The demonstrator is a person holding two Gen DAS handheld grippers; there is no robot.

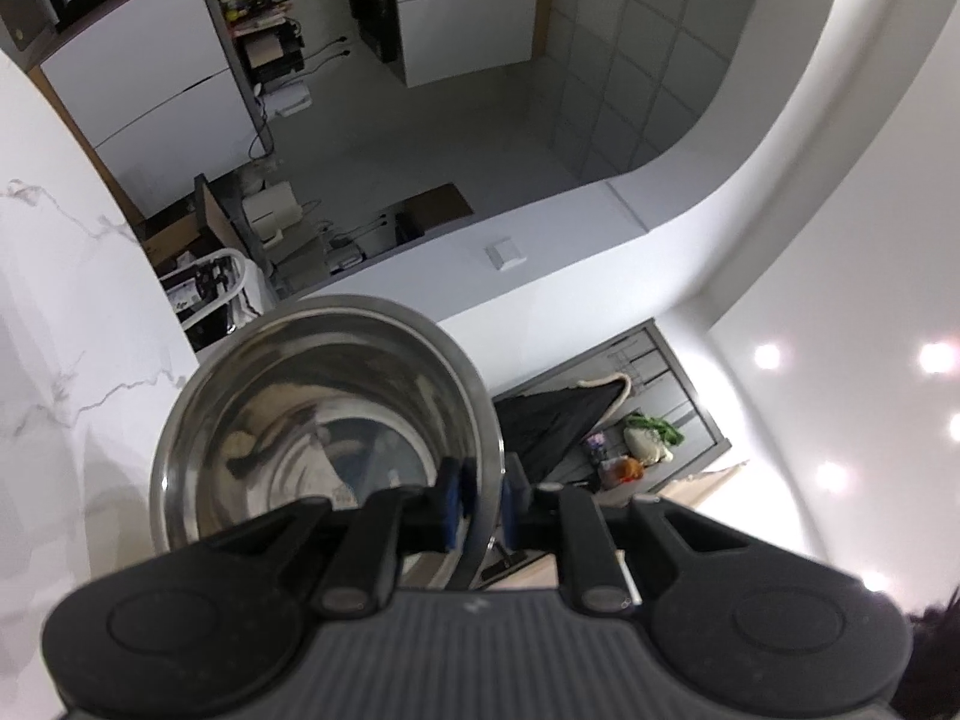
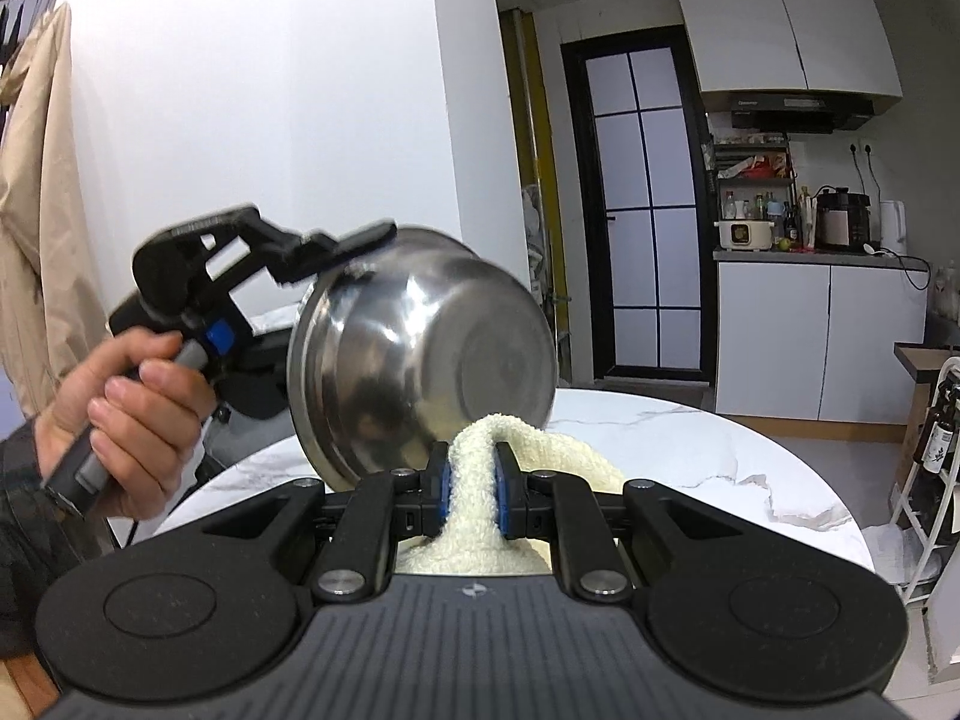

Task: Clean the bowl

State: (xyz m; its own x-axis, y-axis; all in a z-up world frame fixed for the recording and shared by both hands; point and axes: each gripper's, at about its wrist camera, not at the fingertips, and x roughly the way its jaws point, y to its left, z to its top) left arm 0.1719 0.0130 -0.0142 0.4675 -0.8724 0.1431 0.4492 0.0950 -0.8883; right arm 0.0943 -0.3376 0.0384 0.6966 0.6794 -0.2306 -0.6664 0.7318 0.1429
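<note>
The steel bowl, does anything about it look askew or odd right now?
Yes. The steel bowl is off the marble table, tipped on its side, held only by its rim in the left hand-held gripper. The cream towel, clamped in the right hand-held gripper, meets its outside. No spill or damage shows.

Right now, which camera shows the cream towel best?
The right wrist view: the towel sits pinched in the right tongs, up against the outside of the steel bowl. The left wrist view shows none of it, only the bowl's inside.
</note>
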